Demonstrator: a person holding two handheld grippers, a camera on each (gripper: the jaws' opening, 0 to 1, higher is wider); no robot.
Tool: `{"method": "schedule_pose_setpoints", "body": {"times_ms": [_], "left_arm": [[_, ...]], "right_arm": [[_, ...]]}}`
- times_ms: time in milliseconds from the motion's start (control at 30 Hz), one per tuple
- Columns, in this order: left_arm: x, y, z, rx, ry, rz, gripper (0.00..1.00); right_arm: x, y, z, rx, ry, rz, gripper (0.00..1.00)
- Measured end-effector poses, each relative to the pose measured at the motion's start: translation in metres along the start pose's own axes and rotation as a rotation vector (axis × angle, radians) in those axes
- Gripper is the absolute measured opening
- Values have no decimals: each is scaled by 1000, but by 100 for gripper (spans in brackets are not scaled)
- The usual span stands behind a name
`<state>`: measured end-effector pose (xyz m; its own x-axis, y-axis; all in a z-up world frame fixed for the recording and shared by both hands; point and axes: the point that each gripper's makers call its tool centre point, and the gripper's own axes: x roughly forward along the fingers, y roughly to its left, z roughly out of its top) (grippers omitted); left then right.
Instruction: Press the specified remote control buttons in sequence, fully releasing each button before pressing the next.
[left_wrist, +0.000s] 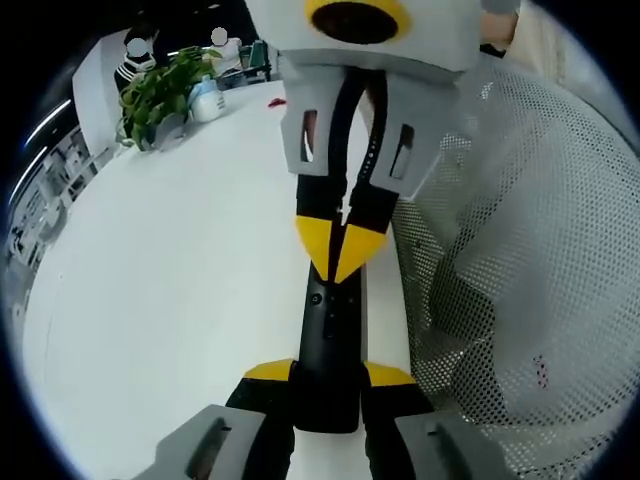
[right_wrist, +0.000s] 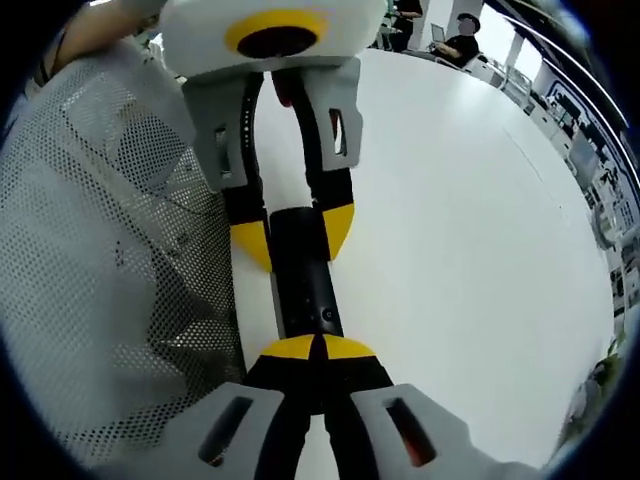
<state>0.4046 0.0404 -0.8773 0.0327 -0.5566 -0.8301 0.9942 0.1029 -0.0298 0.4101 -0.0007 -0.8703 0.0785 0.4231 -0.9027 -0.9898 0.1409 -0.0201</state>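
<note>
A slim black remote (left_wrist: 326, 335) lies lengthwise between the two grippers, just above the white table (left_wrist: 150, 280). My left gripper (left_wrist: 328, 372) is shut on its near end, one yellow tip on each side. My right gripper (left_wrist: 340, 245) reaches in from the top, its yellow tips shut together and resting on the remote's upper face near a small round button. In the right gripper view the right gripper (right_wrist: 315, 348) is shut, tips against the remote (right_wrist: 305, 285), and the left gripper (right_wrist: 295, 235) clamps the far end.
A person's white mesh garment (left_wrist: 520, 250) hangs close beside the grippers, also in the right gripper view (right_wrist: 110, 250). A potted plant (left_wrist: 160, 95) and a bottle stand at the table's far end. People sit at a distant desk (right_wrist: 460, 40).
</note>
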Motion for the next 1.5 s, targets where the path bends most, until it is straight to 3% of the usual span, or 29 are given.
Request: {"method": "schedule_pose_setpoints", "body": {"times_ms": [67,333,667,1200,1333,1500], "left_arm": [[0,0,0,0,0,1,25],[0,0,0,-3,-3,2,25],[0,0,0,-3,-2,2,25],[0,0,0,-1,-1,1,25],[0,0,0,-5,-4,2,25],[0,0,0,-5,-4,3,25]], "right_arm": [[0,1,0,-31,1,-9,0],[-1,0,1,-6,-12,6,0],[-1,0,4,-35,-18,-7,0],[0,1,3,-70,12,7,0],[-1,-1,3,-6,-23,19,0],[-1,2,4,-10,-29,38,3]]}}
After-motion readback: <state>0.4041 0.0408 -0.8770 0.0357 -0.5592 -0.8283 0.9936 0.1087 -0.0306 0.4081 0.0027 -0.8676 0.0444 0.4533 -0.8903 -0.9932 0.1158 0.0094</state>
